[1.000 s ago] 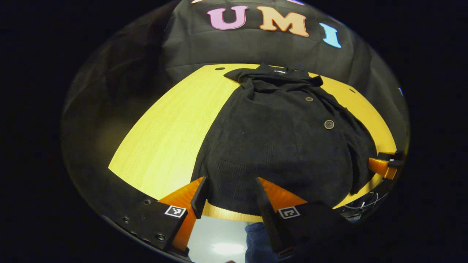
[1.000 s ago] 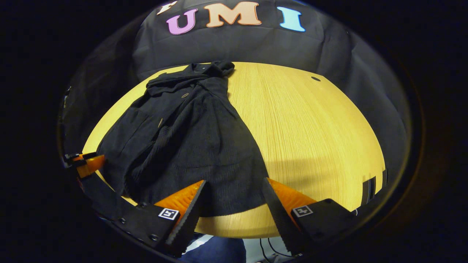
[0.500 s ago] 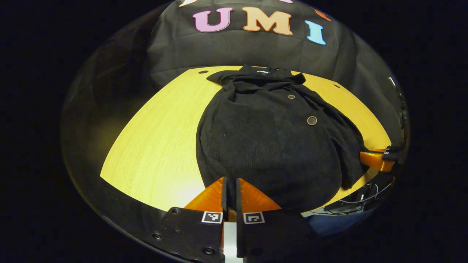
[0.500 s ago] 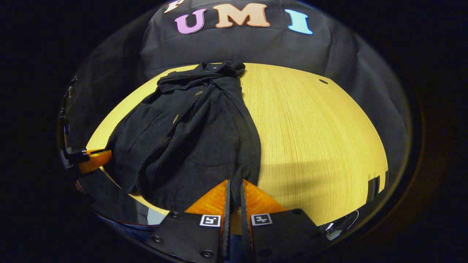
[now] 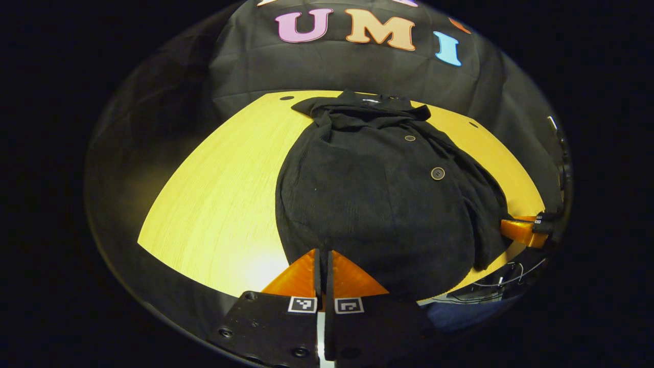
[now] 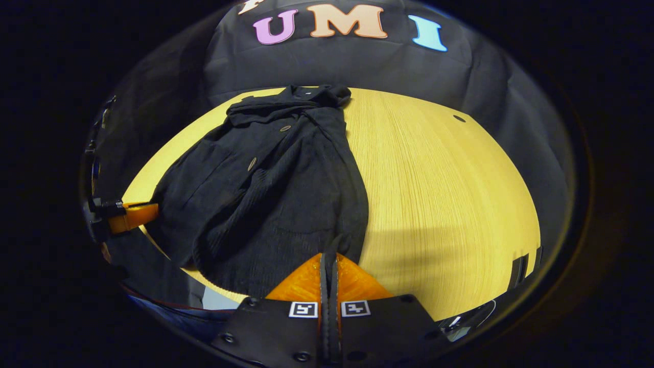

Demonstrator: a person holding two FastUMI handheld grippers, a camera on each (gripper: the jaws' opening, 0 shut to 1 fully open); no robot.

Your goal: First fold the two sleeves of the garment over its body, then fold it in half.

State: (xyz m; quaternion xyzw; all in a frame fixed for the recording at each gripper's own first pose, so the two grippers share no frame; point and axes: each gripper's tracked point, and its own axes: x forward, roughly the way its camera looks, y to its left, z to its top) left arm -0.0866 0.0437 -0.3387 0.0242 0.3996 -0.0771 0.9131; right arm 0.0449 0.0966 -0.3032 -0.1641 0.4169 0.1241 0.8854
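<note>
A black buttoned garment (image 5: 378,194) lies lengthwise on the yellow wooden table (image 5: 219,204), collar at the far end and sleeves folded in over the body. My left gripper (image 5: 322,251) is shut on the near hem at its left corner. In the right gripper view the same garment (image 6: 265,194) stretches away to the left. There my right gripper (image 6: 330,254) pinches the hem's right corner, and a bit of cloth bunches up between its fingers. Each view catches the other gripper at the table's near edge: the right gripper (image 5: 521,227), the left gripper (image 6: 133,217).
Bare table top (image 6: 439,194) spreads to the right of the garment, with a small hole (image 6: 459,118) near the far edge. Another hole (image 5: 286,97) sits at the far left. Cables (image 5: 503,278) hang below the near edge.
A second ago both grippers stood open around the near hem. Both have since shut on it, and the cloth at the hem has gathered slightly.
</note>
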